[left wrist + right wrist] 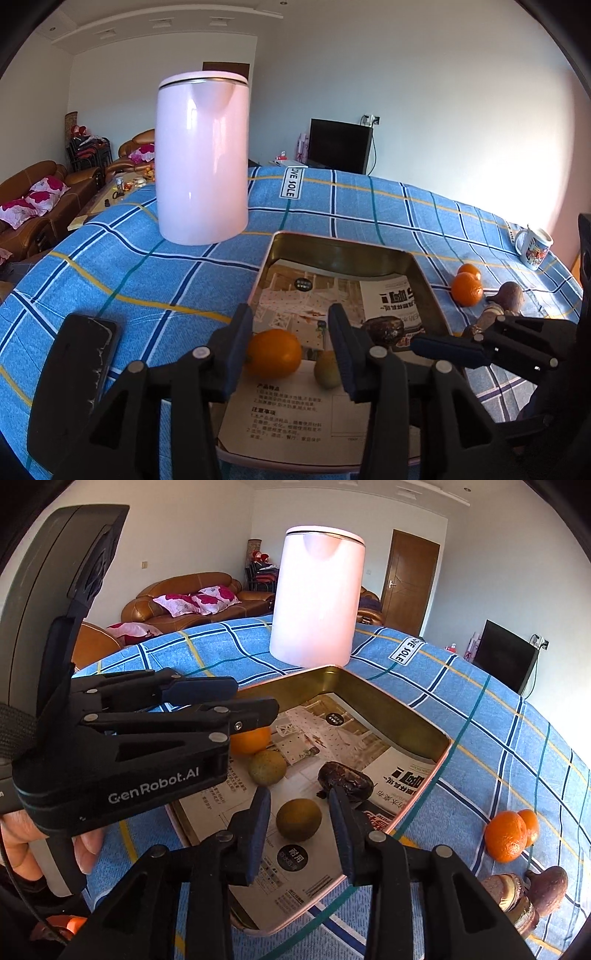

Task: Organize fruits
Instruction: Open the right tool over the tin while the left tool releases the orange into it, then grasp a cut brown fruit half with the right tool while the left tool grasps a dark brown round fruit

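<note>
A gold tin tray (388, 705), lined with printed Chinese leaflets, sits on the desk (184, 280) under a blue checked cloth labelled "LOVE SOLE" (404, 649). Inside lie an orange (274, 352), two green fruits (299, 819), and a dark fruit (347, 781). Two more oranges (508, 835) rest on the cloth beside it. The left tongs (291, 347), marked "GenRobot.AI", hover open over the orange. The right tongs (300, 830) hang open around a green fruit, not gripping.
</note>
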{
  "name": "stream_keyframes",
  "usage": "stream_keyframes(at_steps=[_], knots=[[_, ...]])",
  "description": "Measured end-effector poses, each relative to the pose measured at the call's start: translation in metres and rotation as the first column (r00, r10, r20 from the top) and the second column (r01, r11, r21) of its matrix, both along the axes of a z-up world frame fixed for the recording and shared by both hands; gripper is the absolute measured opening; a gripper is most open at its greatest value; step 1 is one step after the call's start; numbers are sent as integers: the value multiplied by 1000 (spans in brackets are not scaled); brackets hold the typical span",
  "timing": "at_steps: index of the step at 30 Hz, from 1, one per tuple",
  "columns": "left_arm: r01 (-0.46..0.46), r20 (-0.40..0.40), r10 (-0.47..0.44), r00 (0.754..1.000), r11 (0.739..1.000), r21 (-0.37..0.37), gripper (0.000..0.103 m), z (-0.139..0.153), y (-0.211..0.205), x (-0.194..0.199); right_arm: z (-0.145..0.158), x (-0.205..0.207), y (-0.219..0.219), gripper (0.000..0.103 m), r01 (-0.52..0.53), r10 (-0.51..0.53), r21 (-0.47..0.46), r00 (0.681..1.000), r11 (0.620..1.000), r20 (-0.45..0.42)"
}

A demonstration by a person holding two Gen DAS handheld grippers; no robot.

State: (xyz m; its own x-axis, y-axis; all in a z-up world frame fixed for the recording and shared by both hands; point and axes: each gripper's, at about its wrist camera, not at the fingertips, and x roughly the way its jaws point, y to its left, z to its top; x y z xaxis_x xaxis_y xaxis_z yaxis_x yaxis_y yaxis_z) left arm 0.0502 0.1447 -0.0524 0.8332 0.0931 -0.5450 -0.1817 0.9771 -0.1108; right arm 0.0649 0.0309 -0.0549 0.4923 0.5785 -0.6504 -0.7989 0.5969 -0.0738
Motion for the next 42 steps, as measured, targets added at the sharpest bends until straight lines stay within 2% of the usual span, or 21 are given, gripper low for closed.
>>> stream_keyframes(at_steps=[2,5,8,10,13,15,19,22,24,25,26,28,31,36,42], knots=[[-14,15,13,1000,1000,9,62,3,-1,-3,2,-3,-6,48,1,-1,18,1000,1000,6],[-21,40,21,999,1000,1,68,9,-3,-10,9,-12,-26,53,13,-14,41,999,999,41],[-4,56,4,998,1000,3,68,13,-15,-13,14,-14,-61,62,69,-72,62,995,996,63],[18,65,-19,998,1000,3,68,15,-27,-13,13,-7,-89,62,139,-143,65,988,988,52],[68,70,-68,995,998,3,73,16,-48,-9,9,9,-126,62,294,-296,39,953,955,62],[104,61,-104,993,995,0,73,15,-62,-5,5,23,-148,62,368,-369,43,929,929,15],[150,43,-151,988,988,20,73,11,-86,3,-2,43,-168,62,423,-421,23,905,906,-56],[174,31,-174,984,985,22,73,9,-98,6,-6,50,-171,62,421,-417,23,903,907,-100],[192,25,-193,981,981,33,73,8,-107,8,-9,51,-169,61,420,-416,10,902,907,-115],[202,21,-203,979,979,38,73,7,-110,8,-11,55,-168,57,419,-415,3,900,908,-137],[212,18,-213,977,977,40,73,6,-114,9,-13,58,-169,48,416,-409,9,898,909,-160],[234,8,-235,972,971,46,73,4,-123,11,-15,65,-169,39,418,-409,13,894,908,-183],[255,-10,-255,967,965,54,73,1,-132,14,-16,67,-177,38,417,-397,49,891,908,-220],[297,-52,-294,954,952,76,73,-1,-150,23,-3,43,-191,37,429,-416,103,901,898,-127],[353,-154,-334,930,928,118,69,-6,-179,41,7,35,-210,37,445,-435,179,895,877,-95]])
